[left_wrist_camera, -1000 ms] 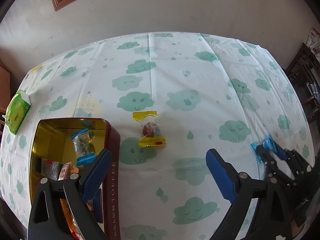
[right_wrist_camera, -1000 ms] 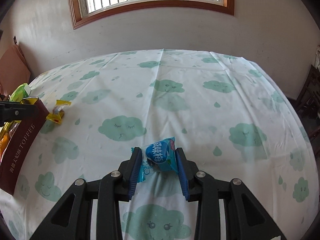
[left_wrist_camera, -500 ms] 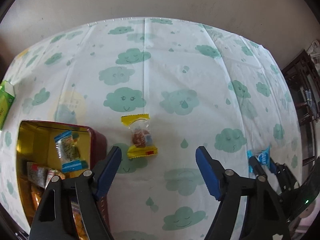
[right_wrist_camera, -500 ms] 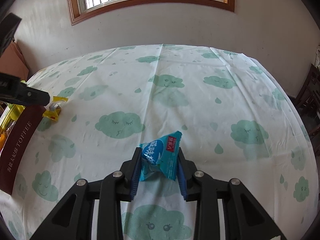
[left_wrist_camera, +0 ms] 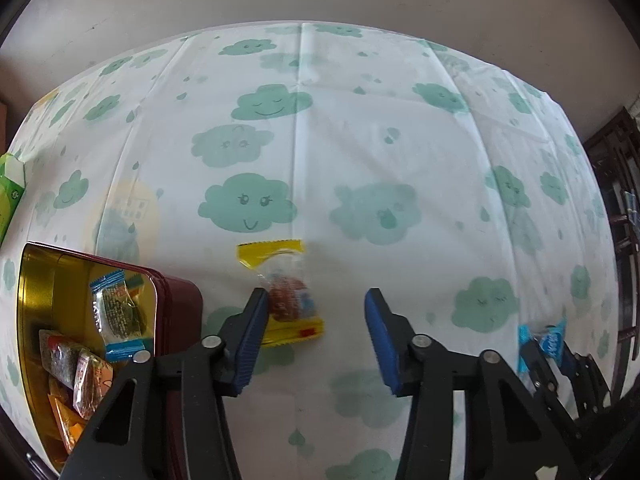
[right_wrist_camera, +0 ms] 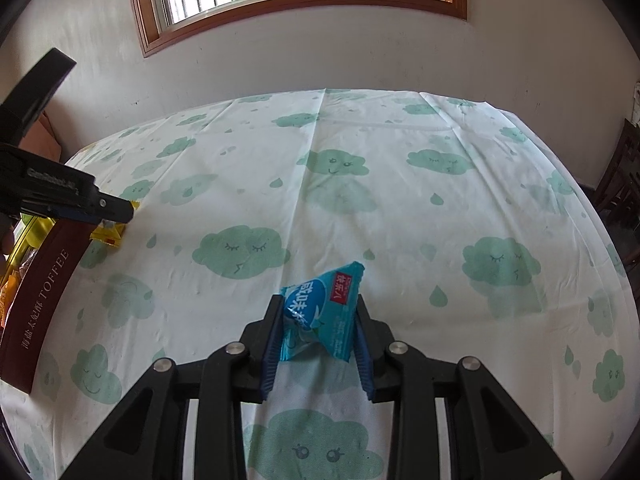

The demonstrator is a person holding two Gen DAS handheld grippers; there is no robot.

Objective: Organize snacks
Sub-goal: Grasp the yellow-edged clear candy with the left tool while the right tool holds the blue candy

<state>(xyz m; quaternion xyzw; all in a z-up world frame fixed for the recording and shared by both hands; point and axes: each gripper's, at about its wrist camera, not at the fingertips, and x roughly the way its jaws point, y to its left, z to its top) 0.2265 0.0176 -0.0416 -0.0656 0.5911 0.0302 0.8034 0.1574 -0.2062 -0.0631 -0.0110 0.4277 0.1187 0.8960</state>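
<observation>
- Left wrist view: the left gripper (left_wrist_camera: 316,312) points steeply down at the cloud-print tablecloth (left_wrist_camera: 360,152), its jaws closing around a yellow-ended candy packet (left_wrist_camera: 286,294). The packet lies inside the gap but well off-centre, touching or nearly touching the left-hand pad while the right-hand pad stands clear of it; no squeeze is visible yet.
- The packet's long axis runs away from the camera, roughly along the fingers, so the jaws meet its narrow width.
- The maroon toffee tin (left_wrist_camera: 180,304) stands open just left of the packet, already holding a blue-ended packet (left_wrist_camera: 118,316) and several other wrapped snacks.
- At the right edge, the right gripper (left_wrist_camera: 544,348) carries a blue wrapper.
- Right wrist view: the right gripper (right_wrist_camera: 316,332) is clamped on a blue snack packet (right_wrist_camera: 320,312), which sits tilted and looks lifted off the cloth.
- The tin (right_wrist_camera: 44,280), lettered TOFFEE, lies far left; the left gripper's (right_wrist_camera: 116,212) fingers are over the yellow packet (right_wrist_camera: 106,236) beside it.
- Judgement: the left hand is much nearer the tin; the right must cross the table leftward to deposit its packet.
</observation>
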